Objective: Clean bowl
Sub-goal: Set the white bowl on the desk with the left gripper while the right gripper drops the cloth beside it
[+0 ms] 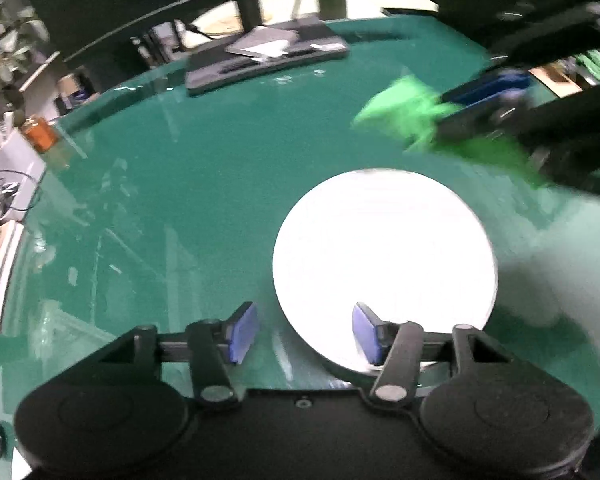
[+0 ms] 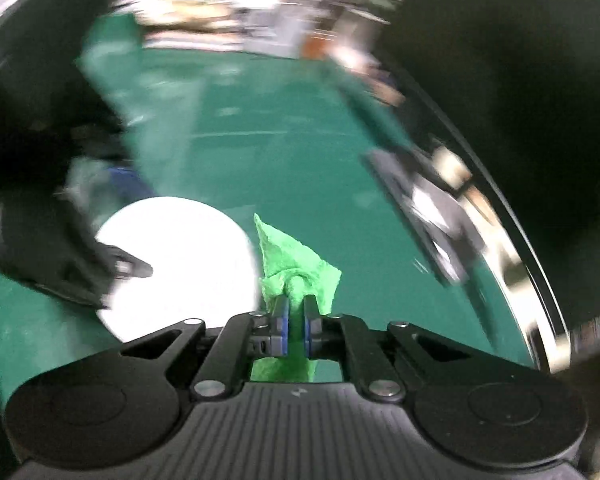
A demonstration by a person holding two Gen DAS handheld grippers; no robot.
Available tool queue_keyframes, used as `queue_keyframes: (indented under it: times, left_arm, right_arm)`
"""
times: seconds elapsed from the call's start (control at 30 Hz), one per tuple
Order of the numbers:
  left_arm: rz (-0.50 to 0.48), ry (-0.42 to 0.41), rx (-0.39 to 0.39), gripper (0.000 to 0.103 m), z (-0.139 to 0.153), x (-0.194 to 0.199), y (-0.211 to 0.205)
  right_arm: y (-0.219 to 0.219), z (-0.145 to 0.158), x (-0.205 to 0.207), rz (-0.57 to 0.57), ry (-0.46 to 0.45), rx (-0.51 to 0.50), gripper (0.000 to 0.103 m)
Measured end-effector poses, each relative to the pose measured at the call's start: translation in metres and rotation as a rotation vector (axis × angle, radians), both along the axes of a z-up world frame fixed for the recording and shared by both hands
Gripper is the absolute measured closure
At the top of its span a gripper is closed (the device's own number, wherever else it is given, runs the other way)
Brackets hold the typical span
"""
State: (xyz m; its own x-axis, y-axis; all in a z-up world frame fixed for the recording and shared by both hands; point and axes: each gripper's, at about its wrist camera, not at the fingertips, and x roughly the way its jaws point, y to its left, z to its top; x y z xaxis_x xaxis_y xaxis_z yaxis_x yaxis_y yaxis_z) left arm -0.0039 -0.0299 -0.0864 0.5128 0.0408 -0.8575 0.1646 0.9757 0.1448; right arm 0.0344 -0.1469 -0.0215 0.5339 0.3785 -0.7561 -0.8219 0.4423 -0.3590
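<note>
Looking from the left wrist, the bowl (image 1: pixel 384 268) sits on the green tabletop (image 1: pixel 180 200), washed out to plain white, so its depth and wall cannot be read. The left gripper (image 1: pixel 305 334) hangs over its near rim with the jaws open: one blue pad is above the rim, the other off to the side over bare tabletop, and neither presses on anything. The bowl looks rigid and smooth, likely ceramic or hard plastic; I judge it slick and liable to slide or spin under a wipe, and chippable if knocked. The rim is the only place to pinch it, one pad inside and one outside. Beyond the bowl, blurred, the right gripper (image 1: pixel 440 120) carries a green cloth (image 1: pixel 404 108).

Turning to the right wrist, the right gripper's jaws are closed on the cloth (image 2: pixel 296 264), which bunches between the pads and flares loose above and below them. It is soft, light and limp, so it will drape and fold against whatever it wipes. The bowl (image 2: pixel 180 256) lies just beside it, with the left gripper (image 2: pixel 112 268) dark over its far edge.
</note>
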Motion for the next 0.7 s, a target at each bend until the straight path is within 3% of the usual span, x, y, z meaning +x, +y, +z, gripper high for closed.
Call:
queue_keyframes:
  times: [0.07,0.13,0.23,0.27,0.3,0.33,0.4,0.47,0.57,0.7]
  left_arm:
    - [0.028,-0.012,0.015,0.049,0.0,0.006,0.003]
    - [0.062,-0.022,0.0,0.048,0.005,0.01,0.008]
    - [0.096,-0.029,-0.037,0.045,0.012,0.012,0.014]
    - [0.108,-0.038,-0.05,0.036,0.016,0.012,0.016]
    - [0.115,-0.044,-0.057,0.021,0.02,0.011,0.016]
    - [0.119,-0.05,-0.063,0.015,0.024,0.009,0.016]
    - [0.134,-0.055,-0.068,0.001,0.035,0.005,0.013]
    - [0.156,-0.032,-0.073,0.001,0.041,0.004,0.011]
    - [0.188,-0.028,-0.09,0.001,0.055,-0.001,0.008]
    - [0.156,-0.029,-0.055,0.001,0.077,-0.011,-0.006]
  right_arm:
    - [-0.019,-0.008,0.017,-0.156,0.021,0.055,0.098]
    - [-0.055,0.002,0.01,-0.221,0.043,0.08,0.097]
    - [-0.076,-0.029,0.018,-0.413,0.191,0.208,0.097]
    - [-0.075,-0.038,0.021,-0.452,0.221,0.237,0.094]
    - [-0.074,-0.046,0.023,-0.485,0.245,0.26,0.087]
    - [-0.074,-0.05,0.024,-0.513,0.262,0.279,0.08]
    - [-0.077,-0.056,0.018,-0.594,0.307,0.34,0.034]
    - [-0.077,-0.055,0.012,-0.634,0.315,0.385,0.012]
    - [-0.077,-0.038,0.001,-0.679,0.315,0.411,0.0]
    - [-0.076,-0.014,-0.009,-0.697,0.346,0.391,0.0]
